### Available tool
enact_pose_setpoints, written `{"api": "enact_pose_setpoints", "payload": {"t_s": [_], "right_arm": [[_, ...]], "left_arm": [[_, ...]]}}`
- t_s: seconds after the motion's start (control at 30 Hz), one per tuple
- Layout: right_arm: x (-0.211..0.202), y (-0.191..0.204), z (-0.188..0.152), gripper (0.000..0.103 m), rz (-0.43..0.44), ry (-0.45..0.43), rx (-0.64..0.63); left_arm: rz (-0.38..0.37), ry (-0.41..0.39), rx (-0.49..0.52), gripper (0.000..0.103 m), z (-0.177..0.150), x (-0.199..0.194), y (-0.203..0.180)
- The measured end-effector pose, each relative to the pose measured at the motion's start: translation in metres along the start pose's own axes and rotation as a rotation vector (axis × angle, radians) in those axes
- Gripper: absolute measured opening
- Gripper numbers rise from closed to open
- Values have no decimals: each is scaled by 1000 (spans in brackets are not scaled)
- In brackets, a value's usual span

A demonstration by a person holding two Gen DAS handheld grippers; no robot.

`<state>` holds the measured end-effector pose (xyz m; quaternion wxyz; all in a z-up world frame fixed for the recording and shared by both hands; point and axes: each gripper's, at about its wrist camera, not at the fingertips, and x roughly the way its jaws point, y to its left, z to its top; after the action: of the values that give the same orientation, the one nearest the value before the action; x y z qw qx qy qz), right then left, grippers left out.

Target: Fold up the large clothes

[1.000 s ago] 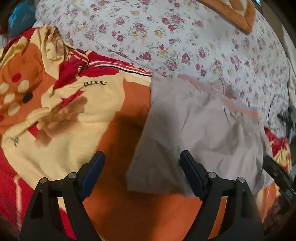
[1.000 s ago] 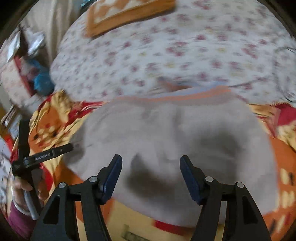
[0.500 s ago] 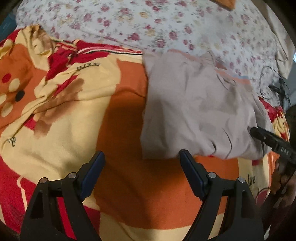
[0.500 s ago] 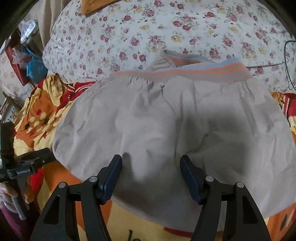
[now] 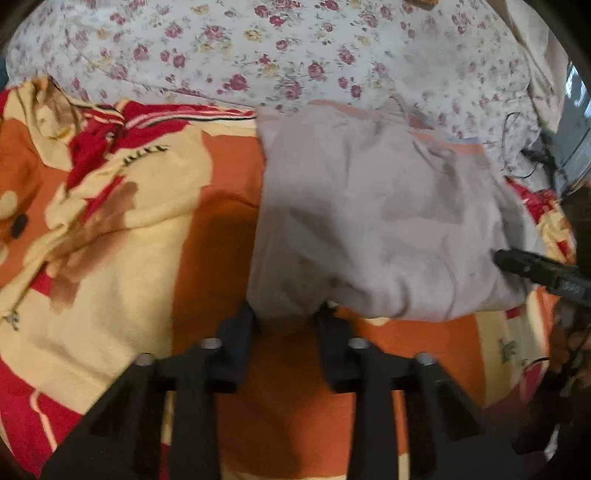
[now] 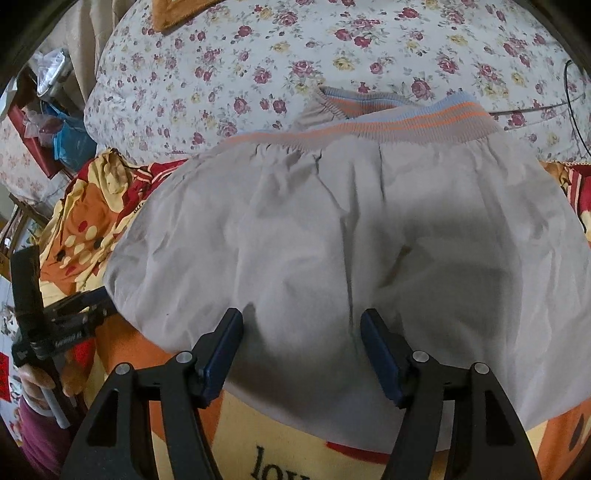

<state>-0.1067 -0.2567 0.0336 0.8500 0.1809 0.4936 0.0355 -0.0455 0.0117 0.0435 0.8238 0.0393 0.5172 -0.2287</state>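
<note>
A grey garment [image 5: 369, 218] with an orange and blue striped waistband [image 6: 388, 123] lies spread on an orange and yellow blanket [image 5: 221, 229]. My left gripper [image 5: 286, 317] is at the garment's near left corner. Its jaws are closing, and the bunched cloth fills the narrow gap between the fingertips. It also shows at the left edge of the right wrist view, left gripper [image 6: 74, 314], held by a hand [image 6: 35, 384]. My right gripper [image 6: 301, 332] stands open low over the garment's near edge, with cloth lying between and under its fingers [image 6: 225, 336]. In the left wrist view one right gripper finger [image 5: 535, 269] reaches in from the right.
A white floral quilt [image 6: 295, 55] covers the bed beyond the garment. An orange cushion [image 6: 177, 13] sits at the far end. A dark cable [image 5: 532, 155] and a device lie at the right. Bags and clutter [image 6: 55, 129] stand beside the bed on the left.
My left gripper's jaws went from wide apart to nearly together around the garment's near left corner. My right gripper sank closer to the cloth; its jaws stayed apart.
</note>
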Motion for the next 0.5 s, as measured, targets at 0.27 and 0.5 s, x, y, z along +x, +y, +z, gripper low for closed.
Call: {"api": "enact_pose_setpoints", "payload": {"t_s": [0.27, 0.5], "right_arm": [[0, -1, 1, 68, 2, 10, -5], [-12, -5, 4, 68, -9, -37, 3]], "left_arm": [[50, 25, -40, 6, -3, -8, 11], [3, -70, -83, 20, 6, -37, 7]]}}
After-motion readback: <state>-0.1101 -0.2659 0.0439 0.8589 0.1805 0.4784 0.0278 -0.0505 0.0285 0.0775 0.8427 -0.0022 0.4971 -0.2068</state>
